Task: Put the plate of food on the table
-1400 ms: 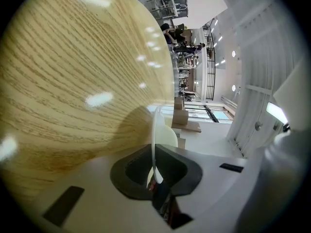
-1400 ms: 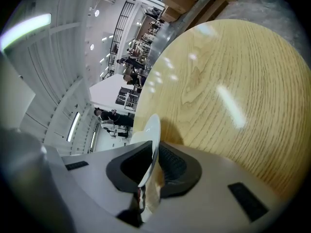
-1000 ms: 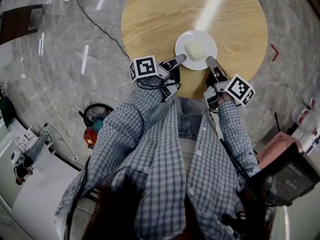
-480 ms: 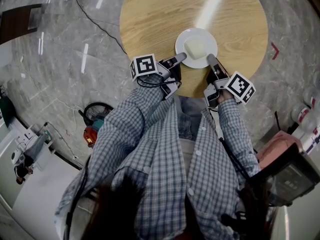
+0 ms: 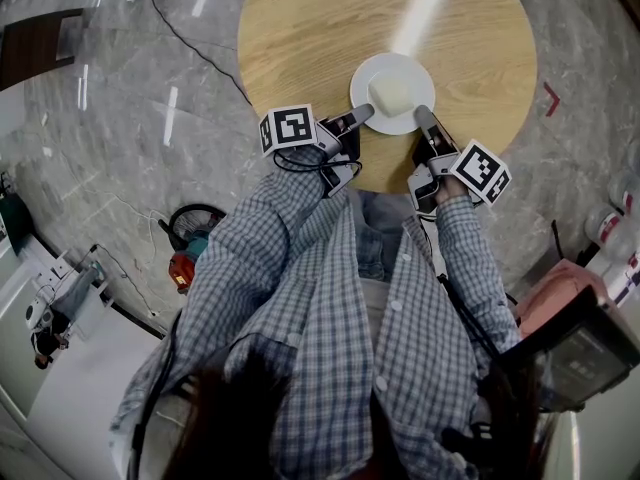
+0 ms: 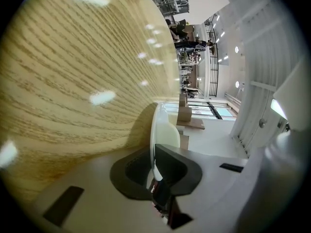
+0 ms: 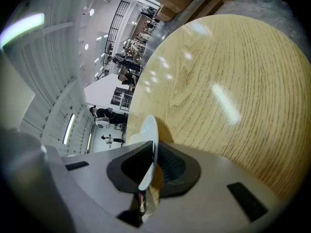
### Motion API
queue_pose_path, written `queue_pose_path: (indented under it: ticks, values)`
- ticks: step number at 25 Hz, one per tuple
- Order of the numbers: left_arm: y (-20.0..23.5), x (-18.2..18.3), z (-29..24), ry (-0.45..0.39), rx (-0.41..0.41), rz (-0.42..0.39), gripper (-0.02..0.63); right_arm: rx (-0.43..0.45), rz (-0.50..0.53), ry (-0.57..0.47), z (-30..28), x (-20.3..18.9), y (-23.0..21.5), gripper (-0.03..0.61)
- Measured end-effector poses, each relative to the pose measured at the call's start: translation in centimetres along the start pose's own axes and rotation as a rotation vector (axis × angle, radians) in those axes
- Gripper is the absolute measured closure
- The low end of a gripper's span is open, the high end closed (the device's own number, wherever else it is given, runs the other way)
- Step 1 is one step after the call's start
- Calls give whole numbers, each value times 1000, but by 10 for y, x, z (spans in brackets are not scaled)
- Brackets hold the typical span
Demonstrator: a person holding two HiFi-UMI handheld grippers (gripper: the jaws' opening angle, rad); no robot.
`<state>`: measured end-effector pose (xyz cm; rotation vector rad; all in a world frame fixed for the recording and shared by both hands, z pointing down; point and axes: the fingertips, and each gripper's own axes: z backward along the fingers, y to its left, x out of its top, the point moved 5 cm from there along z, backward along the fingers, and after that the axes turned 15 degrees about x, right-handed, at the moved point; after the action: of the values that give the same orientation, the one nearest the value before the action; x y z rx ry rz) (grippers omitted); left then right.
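Plate [image 5: 366,76], upper centre, holds pale food block [image 5: 393,95]. I read left hand-held gripper [image 5: 362,116] and right hand-held gripper [image 5: 420,117] clamped on its rim.

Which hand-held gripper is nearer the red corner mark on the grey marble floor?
Right. The right hand-held gripper clamps the round white plate on its side toward the red corner mark; the left hand-held gripper clamps the opposite, farther side.
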<state>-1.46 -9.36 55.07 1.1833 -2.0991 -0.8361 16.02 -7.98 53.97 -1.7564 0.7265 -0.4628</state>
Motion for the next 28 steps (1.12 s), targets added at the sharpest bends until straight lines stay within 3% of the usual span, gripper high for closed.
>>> queue_pose_path:
  ticks: [8, 15, 28]
  values:
    - [-2, -1, -2, 46, 21, -64, 591, 0, -10, -12, -2, 1, 0, 545]
    - [-2, -3, -1, 90, -27, -74, 525, -6, 1, -19, -5, 2, -1, 546]
    - [2, -33, -3, 156, -75, -35, 525, 24, -12, -65, -2, 10, 1, 551]
